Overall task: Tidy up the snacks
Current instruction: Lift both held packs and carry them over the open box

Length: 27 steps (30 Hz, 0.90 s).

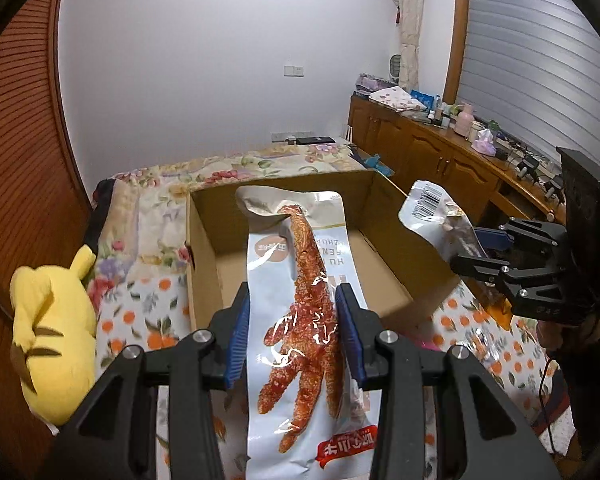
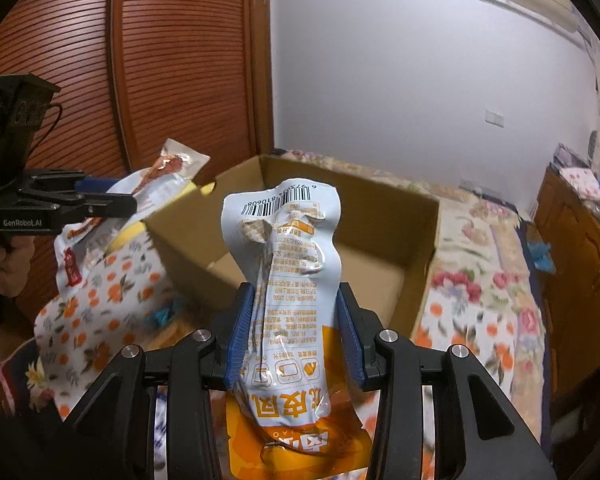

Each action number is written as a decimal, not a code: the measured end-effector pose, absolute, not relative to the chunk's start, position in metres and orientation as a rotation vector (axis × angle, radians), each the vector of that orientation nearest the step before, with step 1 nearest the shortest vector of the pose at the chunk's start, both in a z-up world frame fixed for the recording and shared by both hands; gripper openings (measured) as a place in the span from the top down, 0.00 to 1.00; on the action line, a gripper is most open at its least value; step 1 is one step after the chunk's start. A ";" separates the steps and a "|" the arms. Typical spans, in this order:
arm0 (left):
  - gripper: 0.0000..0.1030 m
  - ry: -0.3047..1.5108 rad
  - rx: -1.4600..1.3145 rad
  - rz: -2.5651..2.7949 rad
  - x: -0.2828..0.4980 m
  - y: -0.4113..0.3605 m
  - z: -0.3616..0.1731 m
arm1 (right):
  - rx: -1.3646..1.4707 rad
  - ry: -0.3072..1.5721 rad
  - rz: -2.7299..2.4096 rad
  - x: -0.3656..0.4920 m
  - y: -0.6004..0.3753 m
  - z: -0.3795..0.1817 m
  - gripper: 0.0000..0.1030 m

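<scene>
Both tongs were clamped on snacks: left tongs [image 1: 296, 336] pinched the chicken-foot pouch [image 1: 304, 320], right tongs [image 2: 296, 332] the orange pouch [image 2: 292, 280]. Light, floppy, slick film; mid-body grip looked best.

Chicken-foot snack pack [image 1: 300, 320], pale blue, face up, lengthwise above open cardboard box [image 1: 204, 248]; second pack [image 2: 292, 292], white-orange, barcode end up, crumpled, above same empty box

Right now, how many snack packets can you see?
2: the chicken-foot packet in the left tool, the barcode-side packet in the right tool. Others may be hidden.
</scene>
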<state>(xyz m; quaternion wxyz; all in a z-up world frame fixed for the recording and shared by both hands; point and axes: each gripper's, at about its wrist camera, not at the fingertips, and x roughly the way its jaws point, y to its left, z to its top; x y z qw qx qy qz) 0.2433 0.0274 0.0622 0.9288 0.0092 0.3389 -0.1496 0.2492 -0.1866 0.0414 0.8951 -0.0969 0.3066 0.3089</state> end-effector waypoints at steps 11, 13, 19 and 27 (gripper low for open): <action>0.62 0.722 0.033 -0.301 0.318 0.017 0.059 | -0.264 0.642 0.637 0.324 -0.162 0.039 0.60; 0.62 0.729 0.033 -0.300 0.328 0.016 0.054 | -0.284 0.648 0.623 0.333 -0.157 0.033 0.60; 0.61 0.774 0.046 -0.301 0.347 0.009 0.036 | -0.327 0.679 0.597 0.345 -0.151 0.020 0.59; 0.60 0.816 0.046 -0.285 0.354 0.005 0.019 | -0.369 0.723 0.583 0.348 -0.146 0.007 0.69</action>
